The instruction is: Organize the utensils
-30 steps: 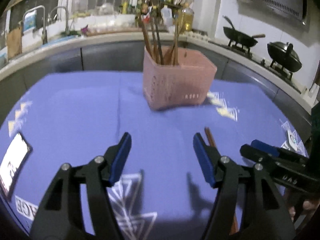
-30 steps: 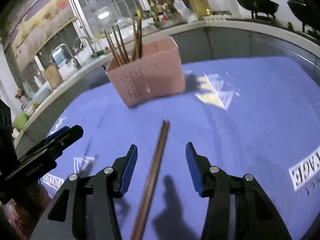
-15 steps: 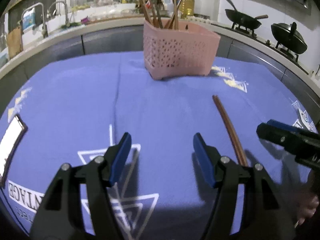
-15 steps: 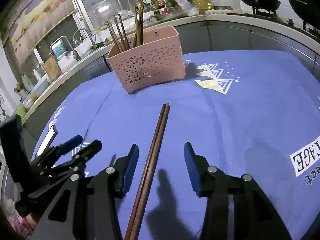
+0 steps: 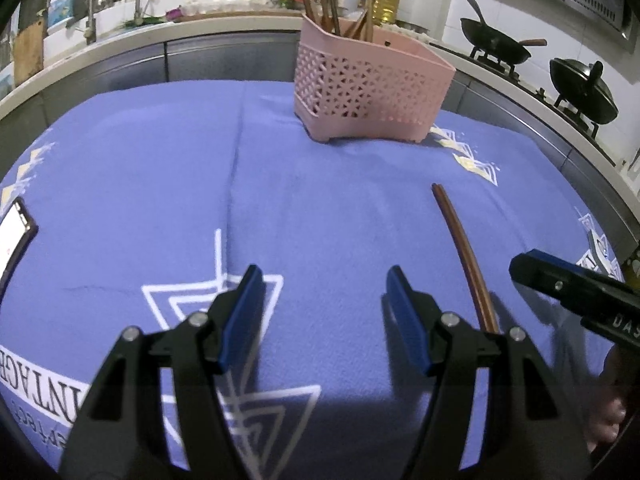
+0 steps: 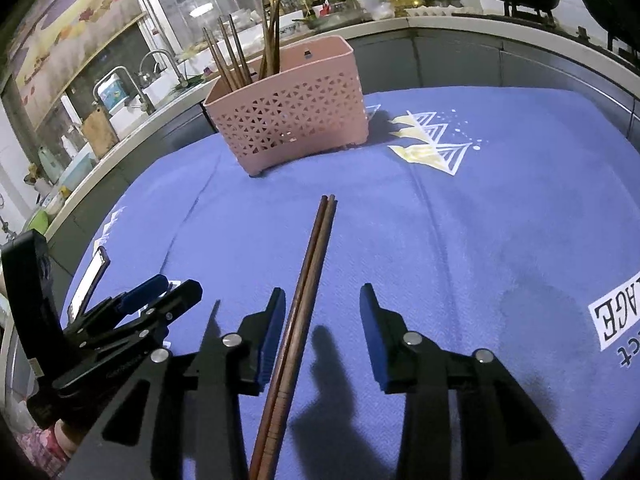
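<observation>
Both tongs have drawn back from the pink basket (image 6: pixel 292 120). The right tongs (image 6: pixel 322 332) now straddle the chopstick pair (image 6: pixel 316 256), wide open and empty; the left tongs (image 5: pixel 324 316) are likewise open and empty. A grasp seems next.

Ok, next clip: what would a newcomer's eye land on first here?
Probably the pair of brown chopsticks lying side by side on the blue cloth, running between the open fingers of the right gripper. Behind them stands the pink lattice basket with more chopsticks upright inside. The left gripper, also open, holds nothing.

Near end of the chopsticks (image 6: pixel 298 320) cut off by the bottom edge, phone (image 5: pixel 14 236) by the left edge.
</observation>
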{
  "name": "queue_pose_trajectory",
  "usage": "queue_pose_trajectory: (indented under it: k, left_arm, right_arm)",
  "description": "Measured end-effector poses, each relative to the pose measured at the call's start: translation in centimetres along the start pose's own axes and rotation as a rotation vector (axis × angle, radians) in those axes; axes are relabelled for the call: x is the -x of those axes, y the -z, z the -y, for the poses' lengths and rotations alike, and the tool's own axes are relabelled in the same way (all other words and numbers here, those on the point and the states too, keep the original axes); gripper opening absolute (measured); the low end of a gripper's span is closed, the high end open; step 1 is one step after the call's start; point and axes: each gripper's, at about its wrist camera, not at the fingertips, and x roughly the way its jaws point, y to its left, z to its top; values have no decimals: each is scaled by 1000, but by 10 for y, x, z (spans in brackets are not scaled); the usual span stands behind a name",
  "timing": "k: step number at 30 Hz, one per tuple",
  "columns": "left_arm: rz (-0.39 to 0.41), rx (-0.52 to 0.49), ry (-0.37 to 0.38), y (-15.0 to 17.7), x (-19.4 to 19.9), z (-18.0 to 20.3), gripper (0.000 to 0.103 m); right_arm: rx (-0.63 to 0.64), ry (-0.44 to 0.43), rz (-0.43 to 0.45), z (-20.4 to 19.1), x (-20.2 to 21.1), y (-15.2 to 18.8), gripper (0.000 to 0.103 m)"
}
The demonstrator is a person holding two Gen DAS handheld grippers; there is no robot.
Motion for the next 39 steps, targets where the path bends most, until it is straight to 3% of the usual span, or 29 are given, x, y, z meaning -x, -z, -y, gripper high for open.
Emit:
queue_pose_trajectory:
  k: [39]
  left_arm:
    - [-15, 5, 19, 3, -2, -3, 62]
  right_arm:
    - [-4, -16, -21, 1, 2, 2, 39]
